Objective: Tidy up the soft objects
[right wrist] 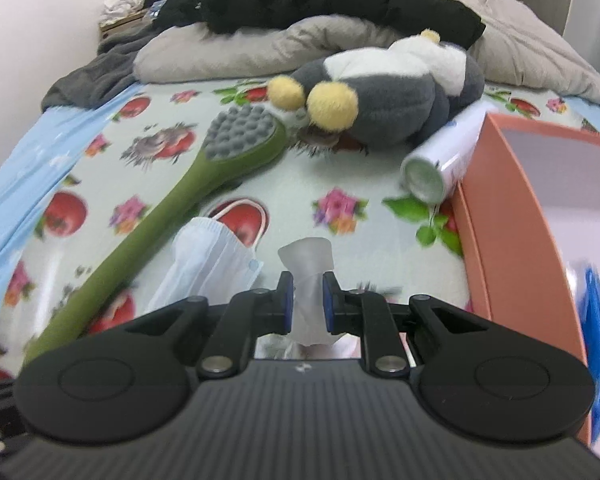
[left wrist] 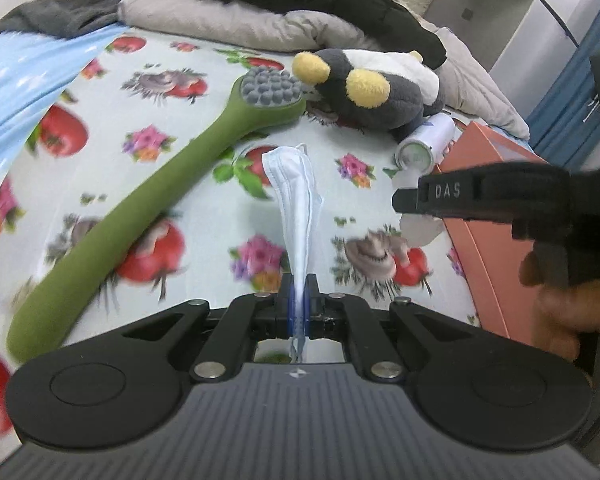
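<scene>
Left gripper (left wrist: pixel 299 300): jaws closed almost fully, pinching the folded edge of a pale blue face mask (left wrist: pixel 296 200), which stands up out of the pads over the flowered bedsheet (left wrist: pixel 204 128). Right gripper (right wrist: pixel 307 300): jaws narrowed on a translucent, crumpled piece of soft plastic (right wrist: pixel 308 276), possibly a small bag or wrapper; the blur makes its kind uncertain. In the right wrist view the face mask (right wrist: pixel 208 260) sits just to the left of this gripper, beside the handle of the green massage brush (right wrist: pixel 172 200).

Destination, by judgement: the open orange box (right wrist: pixel 512 216) at the right edge of the bed, in which something blue and white already lies. A plush penguin (right wrist: pixel 380 92) and a white cylinder (right wrist: pixel 440 160) rest near its far corner, the cylinder touching the box wall.

Risks. The mask is held only by a thin edge and may slip out during a swing toward the box; its loose ear loop could snag the brush. The plastic piece is slick and compressible, so a light grip may let it slide free.

View differences. Only the right wrist camera shows the box interior and the plastic piece. Only the left wrist camera shows the right gripper's body (left wrist: pixel 480 196) from outside, with the holder's hand (left wrist: pixel 568 316).
</scene>
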A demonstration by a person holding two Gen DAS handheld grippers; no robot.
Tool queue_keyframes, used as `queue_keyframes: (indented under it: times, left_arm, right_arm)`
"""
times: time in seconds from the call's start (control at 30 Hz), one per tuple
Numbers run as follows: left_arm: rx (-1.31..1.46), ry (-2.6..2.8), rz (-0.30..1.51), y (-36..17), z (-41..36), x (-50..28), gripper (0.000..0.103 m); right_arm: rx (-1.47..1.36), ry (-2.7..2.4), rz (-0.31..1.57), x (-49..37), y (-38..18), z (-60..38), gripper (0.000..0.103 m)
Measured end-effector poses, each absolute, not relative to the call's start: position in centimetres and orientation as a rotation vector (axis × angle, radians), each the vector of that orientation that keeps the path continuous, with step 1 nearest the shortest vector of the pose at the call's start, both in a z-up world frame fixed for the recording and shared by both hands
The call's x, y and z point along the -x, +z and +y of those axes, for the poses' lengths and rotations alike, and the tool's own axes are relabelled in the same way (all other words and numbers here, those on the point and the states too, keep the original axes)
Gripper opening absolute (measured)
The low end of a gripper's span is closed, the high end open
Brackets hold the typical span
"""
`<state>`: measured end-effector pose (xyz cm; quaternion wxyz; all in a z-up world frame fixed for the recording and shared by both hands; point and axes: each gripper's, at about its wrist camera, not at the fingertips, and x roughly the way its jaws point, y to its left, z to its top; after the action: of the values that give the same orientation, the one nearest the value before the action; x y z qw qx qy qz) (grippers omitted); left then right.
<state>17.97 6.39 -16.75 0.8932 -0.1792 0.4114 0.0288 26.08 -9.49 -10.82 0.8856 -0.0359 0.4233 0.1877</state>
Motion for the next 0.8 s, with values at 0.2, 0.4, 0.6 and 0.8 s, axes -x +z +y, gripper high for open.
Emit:
queue_keyframes:
  times: [0.2, 0.4, 0.6, 0.8]
  left_arm:
    - [0.452, 0.086, 0.903, -17.2, 6.4, -14.5, 0.006]
    - [0.441, 0.093, 0.937, -17.5, 5.5, -12.3, 0.006]
    - [0.438, 0.098, 0.983, -18.1, 5.4, -10.5, 0.006]
    - [0.389, 0.112, 1.015, -18.4, 5.4, -9.7, 0.048]
  right_arm:
    - [0.061, 0.419, 0.923, -22.2, -11.1, -10.3, 0.019]
    - [0.065, 0.443, 0.943, -19.3, -11.6, -10.9, 0.019]
    - [0.056, 0.437, 0.966, -16.6, -12.9, -12.5, 0.019]
    - [0.015, 0.412, 1.001, -15.1, -14.3, -14.8, 0.019]
